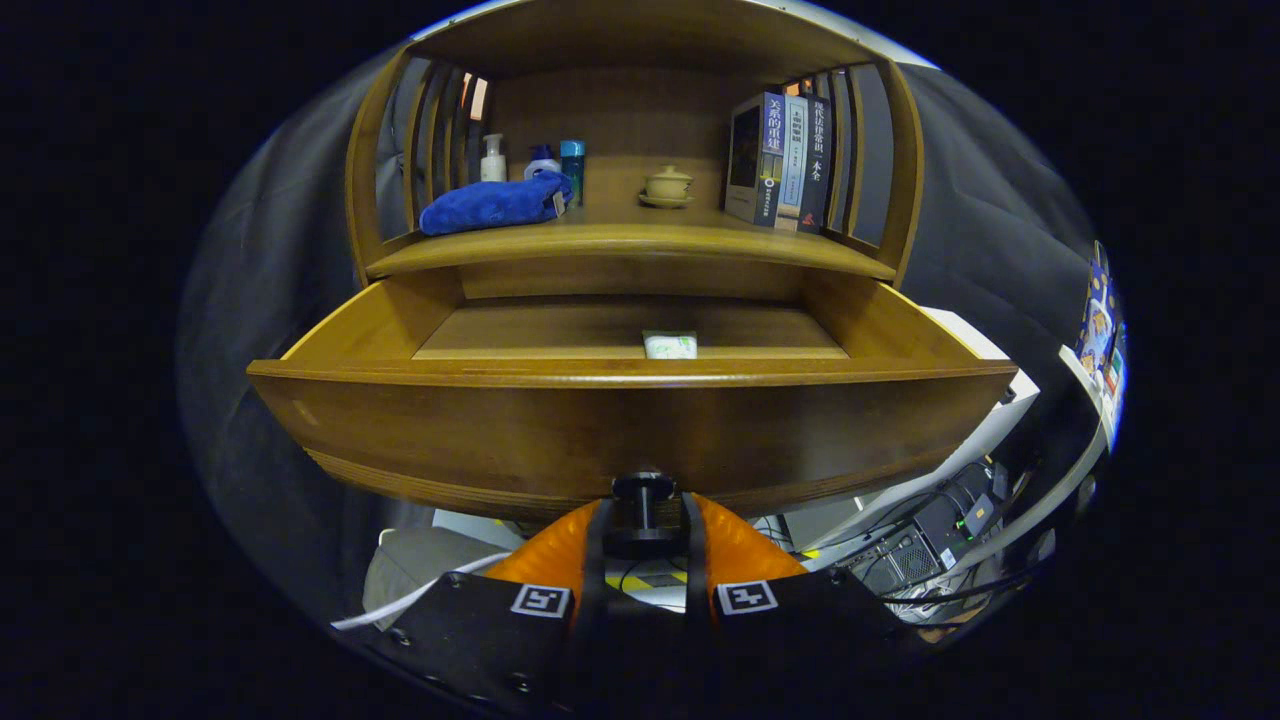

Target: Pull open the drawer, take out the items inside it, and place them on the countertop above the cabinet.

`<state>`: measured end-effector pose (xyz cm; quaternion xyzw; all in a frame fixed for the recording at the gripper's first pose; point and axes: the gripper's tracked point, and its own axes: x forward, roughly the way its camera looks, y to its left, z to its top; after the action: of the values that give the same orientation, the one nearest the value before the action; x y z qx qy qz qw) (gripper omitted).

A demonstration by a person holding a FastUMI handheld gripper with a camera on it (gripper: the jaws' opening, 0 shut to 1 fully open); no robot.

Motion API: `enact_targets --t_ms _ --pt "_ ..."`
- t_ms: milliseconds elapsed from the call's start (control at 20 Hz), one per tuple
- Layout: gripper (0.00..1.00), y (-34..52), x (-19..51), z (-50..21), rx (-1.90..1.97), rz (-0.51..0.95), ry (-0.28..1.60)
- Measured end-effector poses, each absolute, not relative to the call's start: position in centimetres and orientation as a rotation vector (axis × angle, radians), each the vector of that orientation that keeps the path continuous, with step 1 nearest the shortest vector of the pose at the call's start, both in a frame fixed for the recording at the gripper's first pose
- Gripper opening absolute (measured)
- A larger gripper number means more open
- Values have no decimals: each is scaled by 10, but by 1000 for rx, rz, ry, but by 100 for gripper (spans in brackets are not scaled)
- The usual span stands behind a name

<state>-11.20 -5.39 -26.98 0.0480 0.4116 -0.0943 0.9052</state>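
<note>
Gripper (645,520) clamped on drawer knob (643,489), both orange fingers (560,550) pressing its sides.
Drawer (630,420) pulled open; 1 small white-green packet (670,345) inside near front wall, centre. Countertop (630,240) above w/ blue towel (495,203), bottles, teacup, books.

A: The small packet (669,345) beyond the fingers?
B: Its lower part is hidden behind the drawer (640,430) front.
A: And the gripper (643,520)?
B: Closed on the black knob (643,500), hiding its sides.
</note>
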Motion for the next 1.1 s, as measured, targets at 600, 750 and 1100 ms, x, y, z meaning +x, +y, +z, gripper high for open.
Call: enact_targets --t_ms 600,750,1100 --pt "46 -53 -111 -270 98 -189 843" --pt "55 -51 -113 -262 129 -197 817" --pt "98 -47 -118 -242 109 -206 759"
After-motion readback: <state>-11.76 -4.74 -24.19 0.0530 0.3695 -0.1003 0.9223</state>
